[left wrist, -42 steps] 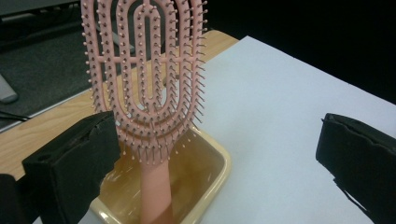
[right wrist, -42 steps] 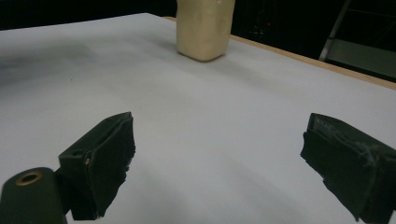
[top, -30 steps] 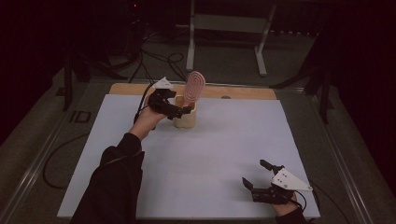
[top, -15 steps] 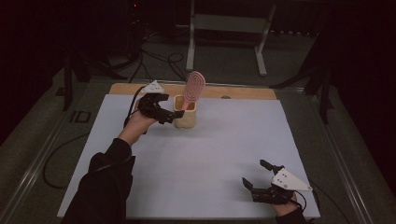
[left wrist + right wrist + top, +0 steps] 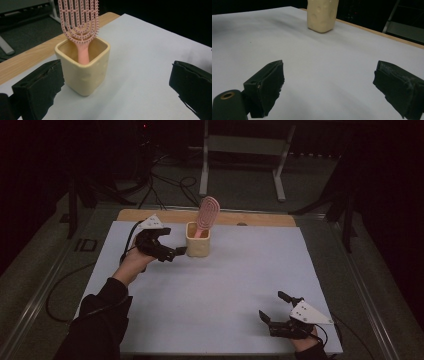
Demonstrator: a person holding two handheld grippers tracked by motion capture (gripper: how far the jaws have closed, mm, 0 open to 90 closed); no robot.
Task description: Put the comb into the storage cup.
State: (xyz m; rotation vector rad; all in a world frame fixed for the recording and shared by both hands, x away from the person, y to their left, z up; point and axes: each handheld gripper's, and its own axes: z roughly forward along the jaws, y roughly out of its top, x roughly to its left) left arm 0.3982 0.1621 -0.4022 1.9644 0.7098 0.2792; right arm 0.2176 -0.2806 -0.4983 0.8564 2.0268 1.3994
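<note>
- Underneath everything lies a pale sheet (image 5: 210, 295) that covers the surface; a strip of bare wood (image 5: 260, 219) shows along the far edge.
- Nearest the person, at the near right corner of the sheet, the right gripper (image 5: 281, 309) rests low over the sheet. Its jaws stand wide apart and hold nothing; in the right gripper view (image 5: 327, 85) only bare sheet lies between them.
- Farther out on the left, the person's dark-sleeved forearm (image 5: 102, 320) reaches forward to the left gripper (image 5: 178, 252), which is held just left of a cream square holder (image 5: 198, 239).
- Seen in the left gripper view, the left gripper (image 5: 115, 85) is released, jaws spread wide. The holder (image 5: 83, 68) stands ahead of them, close by the left jaw. Whether that jaw touches the holder's wall I cannot tell; the right jaw is well clear.
- A pink hairbrush (image 5: 205, 215) stands in the holder, handle down, its vented oval head rising above the rim and leaning slightly. The left gripper view shows the handle (image 5: 83, 53) against the far inner wall.
- From the right gripper, the holder (image 5: 322, 15) is well apart, across the open sheet.
- Beyond the surface the room is dark: cables (image 5: 165, 182) trail over the floor, and a pale metal stand (image 5: 245, 150) sits behind.
</note>
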